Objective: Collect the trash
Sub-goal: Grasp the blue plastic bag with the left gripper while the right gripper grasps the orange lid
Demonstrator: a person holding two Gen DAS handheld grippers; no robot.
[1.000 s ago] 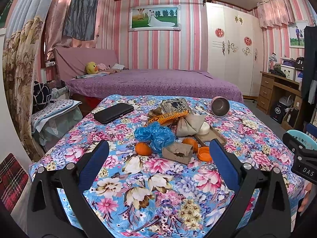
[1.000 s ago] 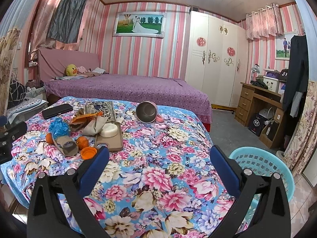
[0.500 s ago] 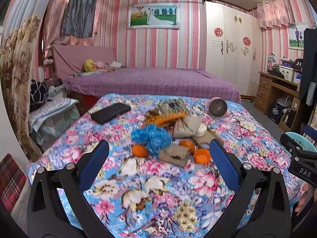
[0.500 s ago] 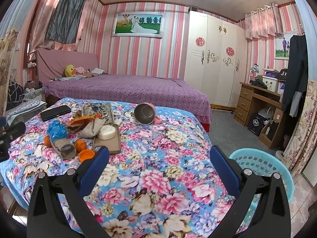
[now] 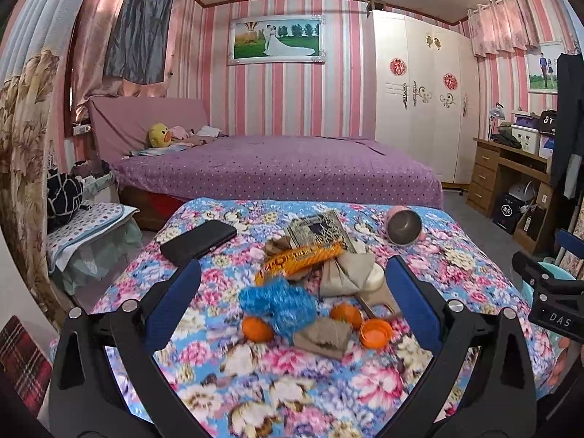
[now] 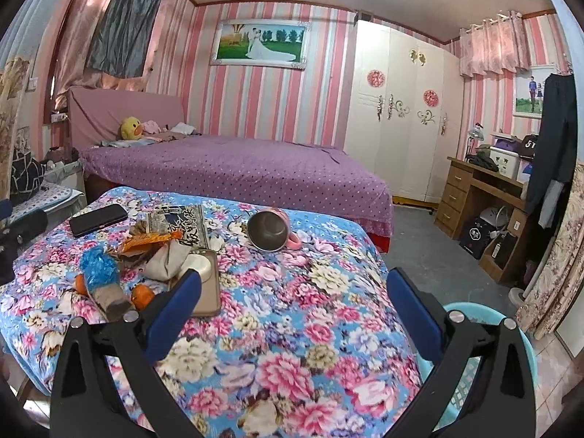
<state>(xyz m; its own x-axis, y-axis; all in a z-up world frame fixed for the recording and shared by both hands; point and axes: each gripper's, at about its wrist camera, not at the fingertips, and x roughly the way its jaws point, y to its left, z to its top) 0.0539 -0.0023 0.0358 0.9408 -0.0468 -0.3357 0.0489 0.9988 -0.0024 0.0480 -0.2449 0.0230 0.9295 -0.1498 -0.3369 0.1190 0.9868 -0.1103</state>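
Note:
A pile of trash lies on the floral table cover point(image 5: 292, 383): a crumpled blue plastic bag point(image 5: 277, 301), an orange snack wrapper point(image 5: 299, 259), a brown cardboard scrap point(image 5: 321, 334), an orange cap point(image 5: 376, 330), two small oranges point(image 5: 257, 328) and a beige crumpled paper point(image 5: 346, 273). My left gripper point(image 5: 292, 299) is open and empty, above the near part of the pile. My right gripper point(image 6: 292, 299) is open and empty over the table's right half; the pile point(image 6: 98, 273) lies to its left. A light-blue basket point(image 6: 485, 365) stands on the floor at the right.
A black phone point(image 5: 199, 242), a printed packet point(image 5: 319, 228), a tipped pink metal cup point(image 5: 403, 226) and a brown phone case with a white disc point(image 6: 204, 281) also lie on the table. A purple bed point(image 5: 273, 168) stands behind, a wooden desk point(image 6: 485, 197) at the right.
Both grippers have drawn back and risen slightly, so the table and pile sit lower and farther in view. Both stay open. Nothing on the table has moved.

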